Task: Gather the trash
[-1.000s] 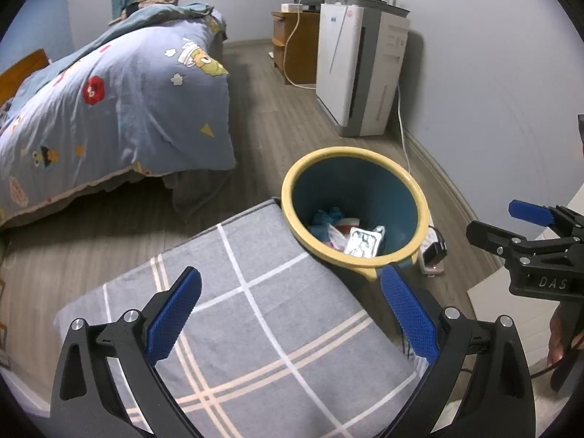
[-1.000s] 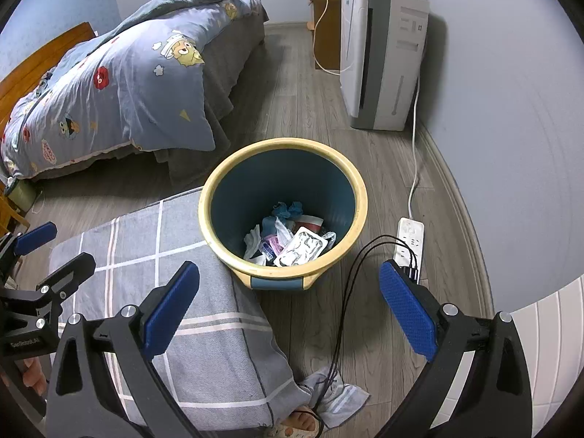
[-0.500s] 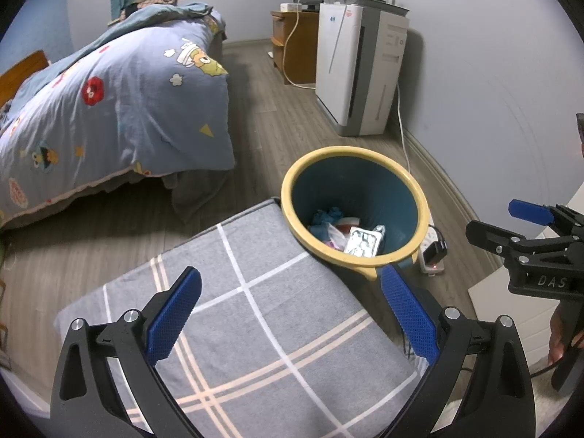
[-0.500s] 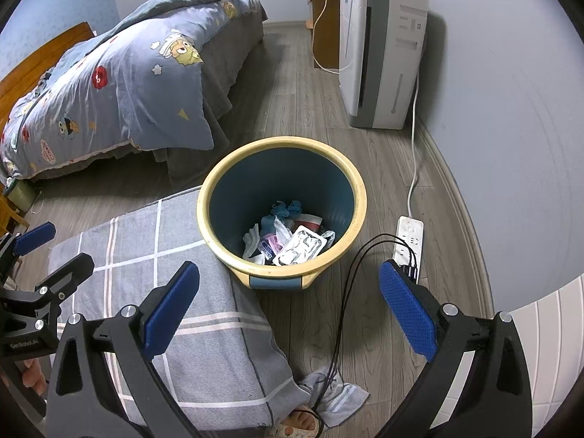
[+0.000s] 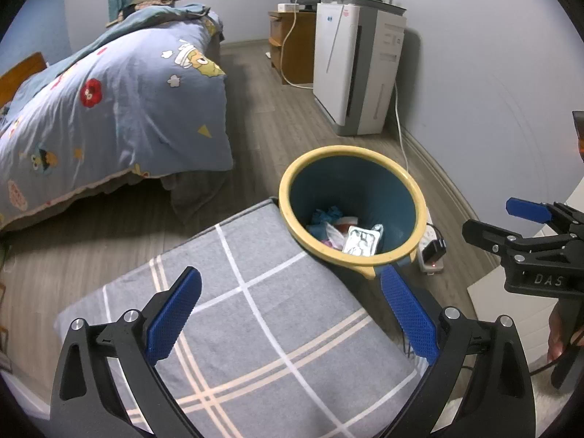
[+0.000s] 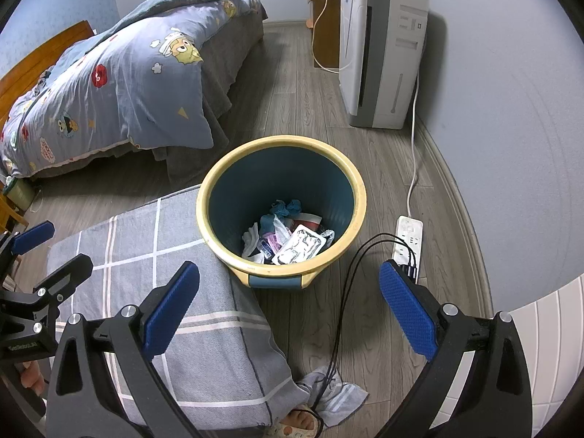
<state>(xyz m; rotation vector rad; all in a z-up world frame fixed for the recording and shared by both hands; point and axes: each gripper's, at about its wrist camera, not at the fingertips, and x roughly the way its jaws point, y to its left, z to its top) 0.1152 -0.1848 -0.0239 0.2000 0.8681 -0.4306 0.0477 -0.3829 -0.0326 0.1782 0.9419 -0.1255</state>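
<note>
A teal trash bin with a yellow rim [image 5: 412, 189] [image 6: 359, 189] stands on the wood floor beside a grey checked cushion [image 5: 255, 314] [image 6: 146, 255]. Trash lies in its bottom: a silver foil pack [image 5: 359, 241] [image 6: 299, 244], blue crumpled paper [image 6: 286, 207], white and pink wrappers [image 6: 266, 242]. My left gripper [image 5: 292, 310] is open and empty above the cushion. My right gripper [image 6: 288, 306] is open and empty, above the bin's near side. Each gripper shows at the other view's edge, the right [image 5: 529, 233] and the left [image 6: 40, 273].
A bed with a blue cartoon duvet [image 5: 109, 102] [image 6: 120, 84] stands at the left. A white air purifier [image 5: 357, 69] [image 6: 379, 54] stands by the wall, a wooden cabinet [image 5: 292, 51] behind it. A power strip with black cables [image 6: 408, 244] and a cloth [image 6: 339, 398] lie on the floor.
</note>
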